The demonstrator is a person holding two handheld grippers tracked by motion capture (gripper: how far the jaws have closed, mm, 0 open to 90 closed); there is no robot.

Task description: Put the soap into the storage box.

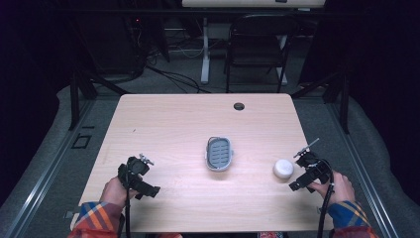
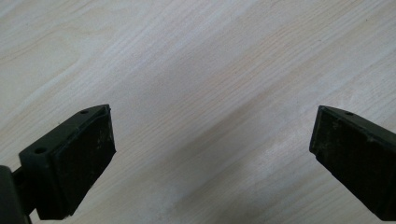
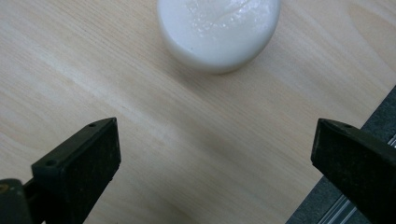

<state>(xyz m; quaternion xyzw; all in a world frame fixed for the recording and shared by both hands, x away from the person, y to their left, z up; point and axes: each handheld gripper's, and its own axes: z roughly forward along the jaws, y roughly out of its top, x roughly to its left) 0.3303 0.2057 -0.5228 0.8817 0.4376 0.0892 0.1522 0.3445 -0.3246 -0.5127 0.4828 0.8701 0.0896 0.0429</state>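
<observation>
A round white bar of soap (image 1: 283, 168) lies on the light wooden table (image 1: 178, 129) near its right edge; in the right gripper view the soap (image 3: 218, 32) sits ahead of the jaws, apart from them. A grey oval soap dish (image 1: 219, 153) stands at the table's middle. My right gripper (image 1: 295, 185) is just right of the soap, jaws wide open with nothing between them (image 3: 212, 163). My left gripper (image 1: 148, 191) rests over the front left of the table, open and empty (image 2: 212, 154), with bare wood below it.
A round cable hole (image 1: 239, 106) sits near the table's far edge. A dark folding chair (image 1: 255, 47) and a white desk leg (image 1: 205, 49) stand beyond the table. The table's right edge and grey floor (image 3: 369, 140) lie close beside the right gripper.
</observation>
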